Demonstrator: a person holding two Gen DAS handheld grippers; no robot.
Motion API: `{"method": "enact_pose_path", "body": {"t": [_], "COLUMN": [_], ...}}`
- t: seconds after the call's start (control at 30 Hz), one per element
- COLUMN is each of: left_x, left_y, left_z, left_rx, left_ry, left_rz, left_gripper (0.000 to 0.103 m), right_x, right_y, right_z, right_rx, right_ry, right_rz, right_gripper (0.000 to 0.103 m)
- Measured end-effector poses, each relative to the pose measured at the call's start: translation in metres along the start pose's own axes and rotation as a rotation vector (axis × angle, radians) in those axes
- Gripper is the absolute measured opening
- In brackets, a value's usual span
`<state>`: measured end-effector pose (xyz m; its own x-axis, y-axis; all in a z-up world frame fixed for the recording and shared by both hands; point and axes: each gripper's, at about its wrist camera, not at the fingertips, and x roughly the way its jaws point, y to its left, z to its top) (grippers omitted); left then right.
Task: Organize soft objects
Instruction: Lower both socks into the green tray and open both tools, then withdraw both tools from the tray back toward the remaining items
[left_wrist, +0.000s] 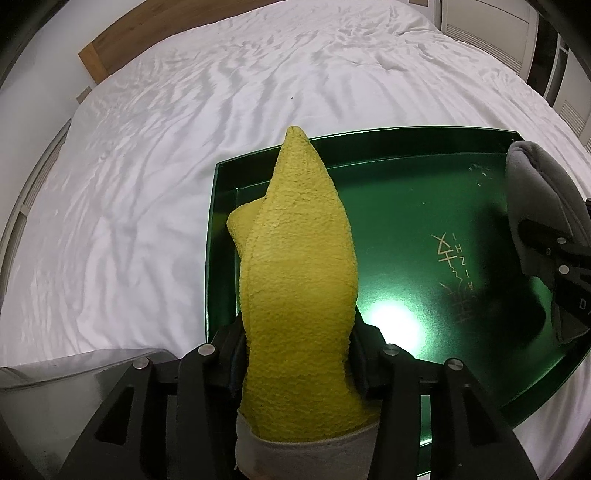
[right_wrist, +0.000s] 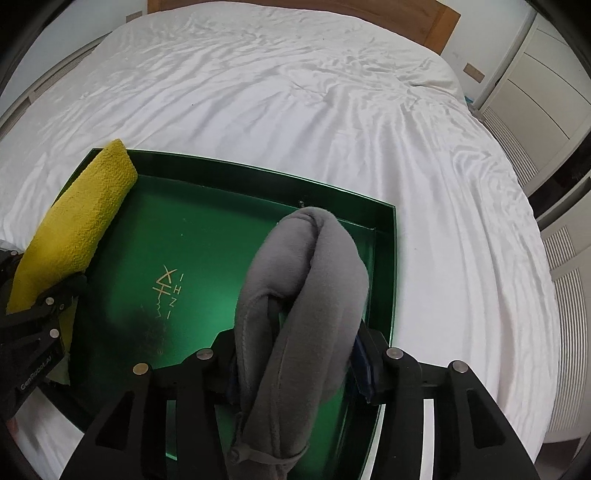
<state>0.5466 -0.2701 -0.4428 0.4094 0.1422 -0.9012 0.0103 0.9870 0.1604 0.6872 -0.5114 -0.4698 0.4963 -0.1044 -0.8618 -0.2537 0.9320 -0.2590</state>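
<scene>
A green tray (left_wrist: 424, 229) lies on a bed covered by a wrinkled white sheet (left_wrist: 155, 155), with pale lettering on its glossy floor. The left claw (left_wrist: 295, 354) points steeply down over the tray's left side with a rolled yellow towel (left_wrist: 299, 288) between its fingers; the roll fills the gap and both pads lie against its sides, so the claw holds it, its far tip reaching over the tray's far rim. From the right wrist view the yellow towel lies slanted along the tray's left wall. The right claw (right_wrist: 295, 365) points down over the tray's right side with a folded grey fleece cloth (right_wrist: 303, 295) bulging between its fingers; the left pad touches the cloth, while a thin gap seems to show at the right pad, so I cannot tell whether the grip is firm. A wooden headboard (right_wrist: 436, 33) stands at the far end of the bed.
</scene>
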Motion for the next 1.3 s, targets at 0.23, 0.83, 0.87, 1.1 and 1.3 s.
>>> {"method": "enact_pose_path", "body": {"t": [0.23,0.83,0.87,1.1,1.3], "left_x": [0.001,-0.018,-0.020,-0.036,-0.052], "left_y": [0.003,0.002,0.002,-0.004,-0.005], "left_z": [-0.001,0.002,0.002,0.005,0.005], "left_rx": [-0.011,-0.044,-0.045,-0.032,-0.033], "left_ry": [0.009,-0.035,-0.041,-0.085,-0.114], "left_rz": [-0.005,0.010,0.013,0.016,0.001], "left_gripper": [0.043,0.050,0.051,0.068,0.068], "right_x": [0.001,-0.026,-0.028,-0.051,-0.077], "right_y": [-0.004,-0.011,-0.011,-0.009,-0.008], "right_z": [-0.003,-0.012,-0.012,-0.018,-0.024], "right_rx": [-0.004,0.034,0.034,0.051,0.077], "right_ry": [0.002,-0.053,-0.057,-0.093,-0.129], "right_rz": [-0.020,0.015,0.015,0.009,-0.005], "right_gripper": [0.066,0.077,0.077,0.086,0.086]}}
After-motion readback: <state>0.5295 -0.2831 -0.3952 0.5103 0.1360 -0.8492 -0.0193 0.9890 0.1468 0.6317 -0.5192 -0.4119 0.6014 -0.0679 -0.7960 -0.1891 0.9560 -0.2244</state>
